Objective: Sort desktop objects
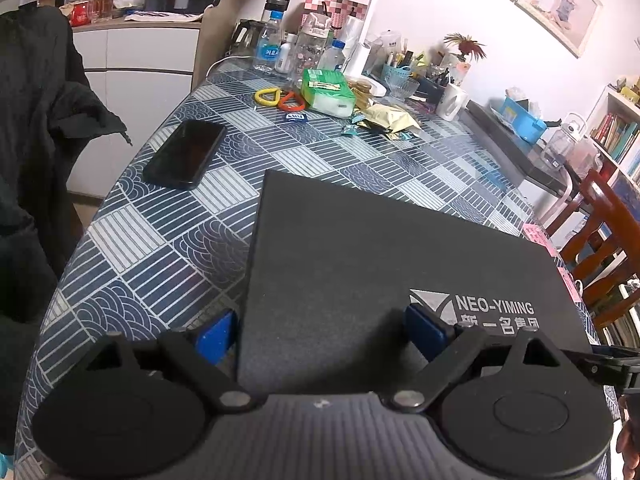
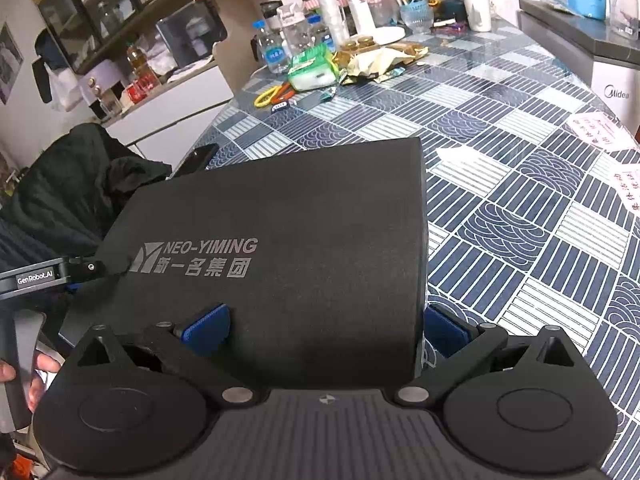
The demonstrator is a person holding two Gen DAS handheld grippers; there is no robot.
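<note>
Fingers (image 1: 216, 336) of both grippers straddle the black box (image 1: 360, 248) (contact hidden), spread wide.

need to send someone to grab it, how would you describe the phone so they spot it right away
On the blue patterned table, look past the big dark pad toward the edge by the black jacket. The phone lies flat there on its own, a plain black slab with a dark screen, well short of the clutter at the far end.

Both wrist cams sit low and close over table (image 1: 168, 240), facing its cluttered far end; both show black box (image 2: 280, 240).
</note>
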